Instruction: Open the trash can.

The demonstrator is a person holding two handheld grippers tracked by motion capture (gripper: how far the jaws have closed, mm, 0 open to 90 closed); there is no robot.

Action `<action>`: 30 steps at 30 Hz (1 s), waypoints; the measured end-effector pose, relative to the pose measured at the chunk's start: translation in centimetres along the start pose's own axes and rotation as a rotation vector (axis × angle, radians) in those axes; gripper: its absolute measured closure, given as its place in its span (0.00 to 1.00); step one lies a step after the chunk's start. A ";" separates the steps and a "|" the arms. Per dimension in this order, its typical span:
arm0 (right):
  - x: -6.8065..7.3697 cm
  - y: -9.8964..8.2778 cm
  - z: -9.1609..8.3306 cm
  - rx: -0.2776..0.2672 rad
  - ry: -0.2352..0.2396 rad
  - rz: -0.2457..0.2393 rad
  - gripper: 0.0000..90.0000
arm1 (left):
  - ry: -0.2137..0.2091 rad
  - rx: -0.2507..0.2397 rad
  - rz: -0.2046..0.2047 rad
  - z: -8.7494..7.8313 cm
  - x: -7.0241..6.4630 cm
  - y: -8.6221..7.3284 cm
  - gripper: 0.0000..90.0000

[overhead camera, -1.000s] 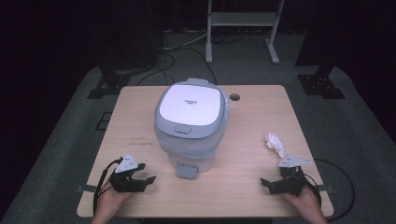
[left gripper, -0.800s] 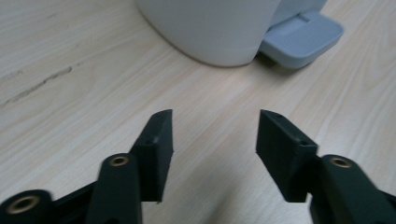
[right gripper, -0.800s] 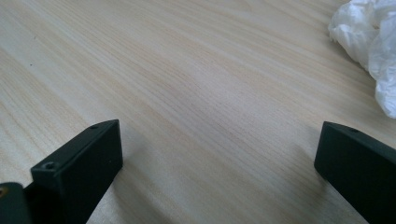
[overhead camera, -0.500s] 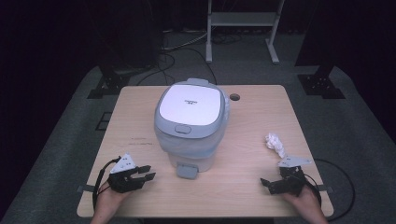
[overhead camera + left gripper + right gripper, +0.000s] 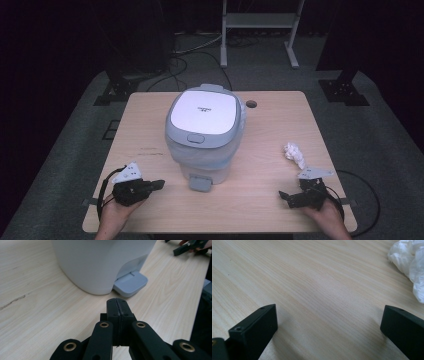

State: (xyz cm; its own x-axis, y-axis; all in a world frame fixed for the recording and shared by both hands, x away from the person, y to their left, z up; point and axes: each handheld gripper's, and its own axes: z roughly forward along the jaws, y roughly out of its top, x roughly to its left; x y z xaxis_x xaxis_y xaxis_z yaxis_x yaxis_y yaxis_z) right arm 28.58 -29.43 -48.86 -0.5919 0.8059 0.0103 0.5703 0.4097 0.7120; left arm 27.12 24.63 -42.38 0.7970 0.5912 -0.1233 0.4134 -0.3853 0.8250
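Our left gripper [image 5: 159, 184] has just been closing and its jaws now press together on nothing, pointing at the pedal [image 5: 130, 284] of the white step bin [image 5: 205, 131] in the table's [image 5: 150, 130] middle. Our right gripper [image 5: 284, 196] keeps its jaws spread wide near the crumpled tissue [image 5: 295, 155].

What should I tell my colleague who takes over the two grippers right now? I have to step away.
Left gripper: jaws have just been closing, now shut on nothing, aimed at the pedal of the bin.
Right gripper: open, empty, near the table front edge, the crumpled tissue just beyond it.
Bin: table centre, lid down, liner bag showing under the lid.
Done: nothing binned yet.
Left, probably: press the pedal with the shut left gripper, pick up the tissue with the right, drop it in.
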 end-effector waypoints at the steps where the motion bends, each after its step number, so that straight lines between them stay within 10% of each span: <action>1: 0.0 0.0 0.0 0.000 0.000 0.000 0.00 | 0.000 0.000 0.000 0.0 0.0 0.0 1.00; 30: 0.0 0.0 0.0 0.000 0.000 -0.002 0.00 | -0.129 -0.110 0.056 -2.8 -1.4 5.0 1.00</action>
State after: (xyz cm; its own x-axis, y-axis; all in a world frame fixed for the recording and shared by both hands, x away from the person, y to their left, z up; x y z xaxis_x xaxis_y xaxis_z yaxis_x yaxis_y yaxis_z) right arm 28.58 -29.44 -48.86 -0.5927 0.8054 0.0090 0.5695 0.4112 0.7117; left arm 26.82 23.91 -36.55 0.8703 0.4725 -0.1390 0.3213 -0.3308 0.8873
